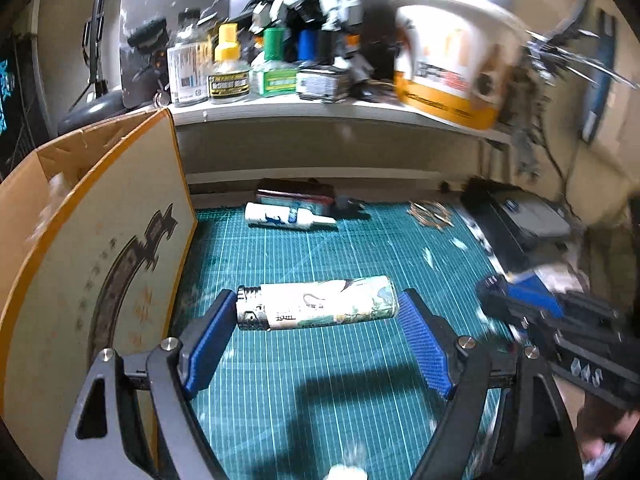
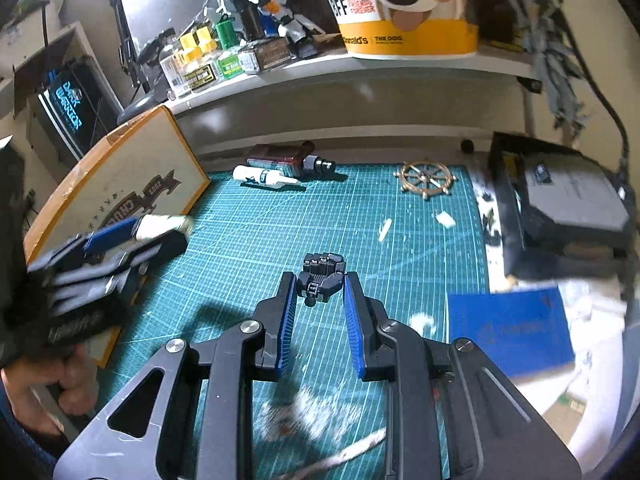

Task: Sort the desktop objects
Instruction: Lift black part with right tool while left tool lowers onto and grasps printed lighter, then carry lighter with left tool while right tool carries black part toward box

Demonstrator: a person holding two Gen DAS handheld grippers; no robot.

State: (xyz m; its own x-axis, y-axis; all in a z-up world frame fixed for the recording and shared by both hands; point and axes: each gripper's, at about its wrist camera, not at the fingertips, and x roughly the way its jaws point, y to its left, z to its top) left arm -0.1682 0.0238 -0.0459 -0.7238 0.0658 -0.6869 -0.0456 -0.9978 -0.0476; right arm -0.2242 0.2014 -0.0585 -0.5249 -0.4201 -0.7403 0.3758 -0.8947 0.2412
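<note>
Blurred white debris (image 2: pixel 320 420) below jaws

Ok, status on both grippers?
Left gripper clamped on lighter. Right gripper shut on dark model part. Cardboard box close left.

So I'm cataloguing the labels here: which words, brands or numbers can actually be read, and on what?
"DARK WARRIOR": glowing sign at left.
"THE DOG": yellow band of the dog bucket.
"2022": banner on the cardboard box.
Bottle labels on the shelf: too small to read.
Lighter print: blurred.
</note>
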